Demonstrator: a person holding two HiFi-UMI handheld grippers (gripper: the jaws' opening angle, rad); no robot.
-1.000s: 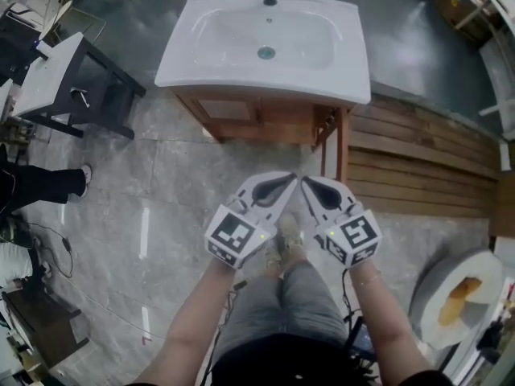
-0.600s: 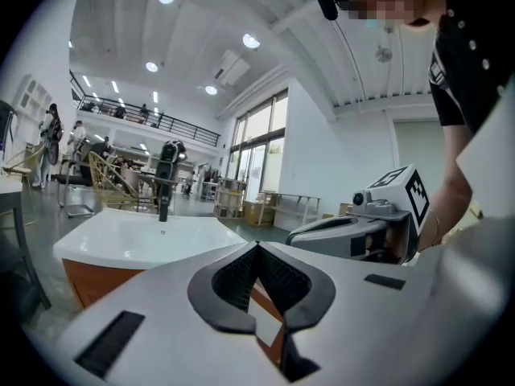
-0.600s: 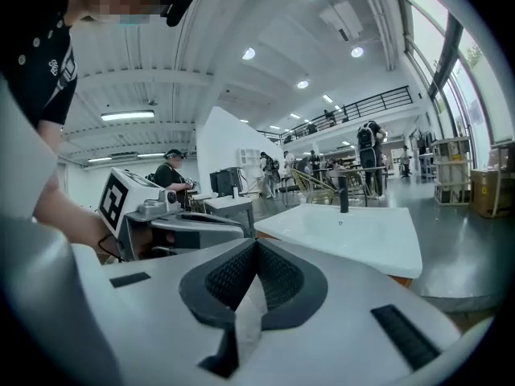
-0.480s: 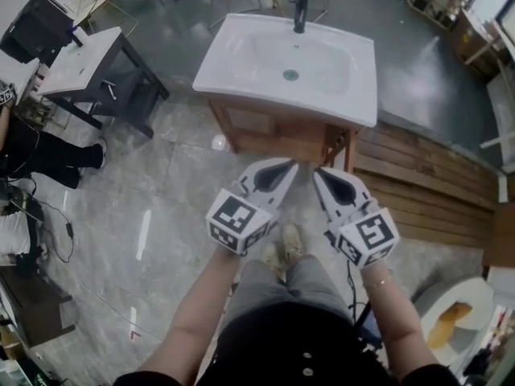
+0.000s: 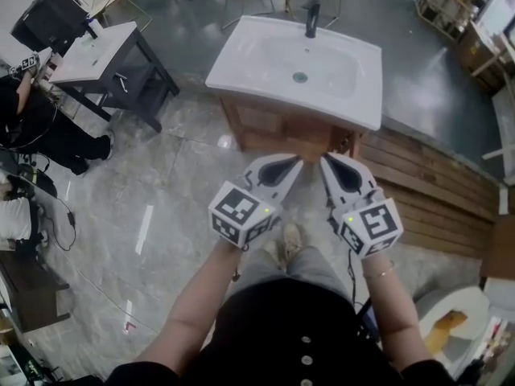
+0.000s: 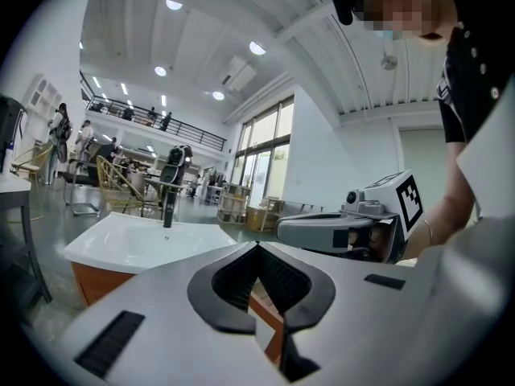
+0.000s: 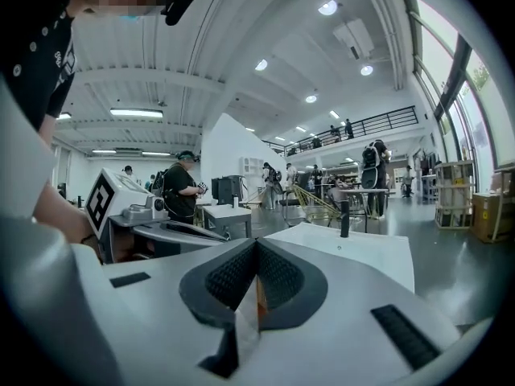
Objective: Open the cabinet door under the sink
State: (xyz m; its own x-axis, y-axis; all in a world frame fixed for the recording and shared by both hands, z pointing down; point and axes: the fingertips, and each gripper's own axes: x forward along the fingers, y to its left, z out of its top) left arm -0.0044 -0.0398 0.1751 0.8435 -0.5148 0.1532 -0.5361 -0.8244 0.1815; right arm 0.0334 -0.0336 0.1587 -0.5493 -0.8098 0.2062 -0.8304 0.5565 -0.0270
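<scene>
and there was the black top (image 5: 265, 336), pale buttons (image 5: 305, 361) down its front, over grey trousers (image 5: 278, 268) and light shoes (image 5: 288, 244). left gripper (image 5: 291, 164) and right gripper (image 5: 328, 162) were pale grey shells with dark ribbed pads (each carried a black-and-white marker cube (image 5: 239, 213)). thin bracelet (image 5: 380, 274) on the right wrist.

Sink (image 5: 265, 55) atop cabinet (image 5: 269, 129), side table (image 5: 90, 58) to its left

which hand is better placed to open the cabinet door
Left, probably: both tools are shut, short of the cabinet; the left tool sits before its front's middle, the right tool nearer its right corner.
</scene>
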